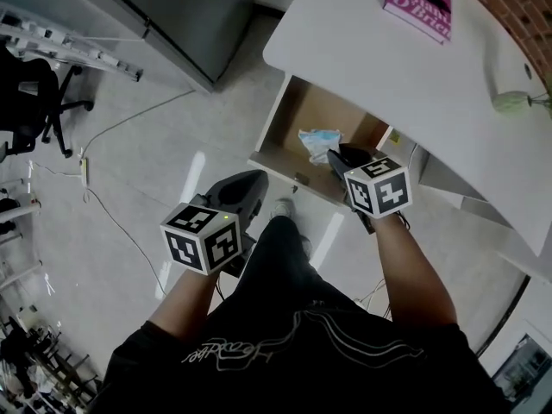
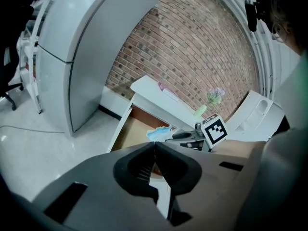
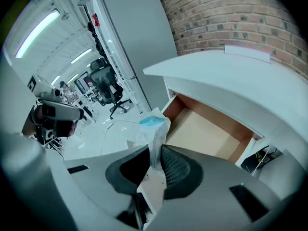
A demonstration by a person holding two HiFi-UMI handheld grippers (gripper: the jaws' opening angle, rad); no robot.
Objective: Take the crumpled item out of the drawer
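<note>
The crumpled item point(image 1: 319, 142), a white and pale-blue plastic wrapper, is over the front right part of the open wooden drawer point(image 1: 297, 115) under the white desk point(image 1: 405, 67). My right gripper point(image 1: 339, 156) is shut on it. In the right gripper view the wrapper point(image 3: 153, 129) sticks up from between the right gripper's point(image 3: 155, 152) closed pads, with the drawer point(image 3: 202, 134) beyond. I cannot tell whether the wrapper touches the drawer's bottom. My left gripper point(image 1: 250, 182) hangs shut and empty in front of the drawer, its tips touching in the left gripper view point(image 2: 155, 146).
A pink book point(image 1: 418, 3) and a pale green object point(image 1: 513, 102) lie on the desk. A grey cabinet point(image 1: 172, 15) stands left of the desk, an office chair point(image 1: 34, 102) farther left. A cable point(image 1: 112, 205) runs over the floor. The person's legs are below the grippers.
</note>
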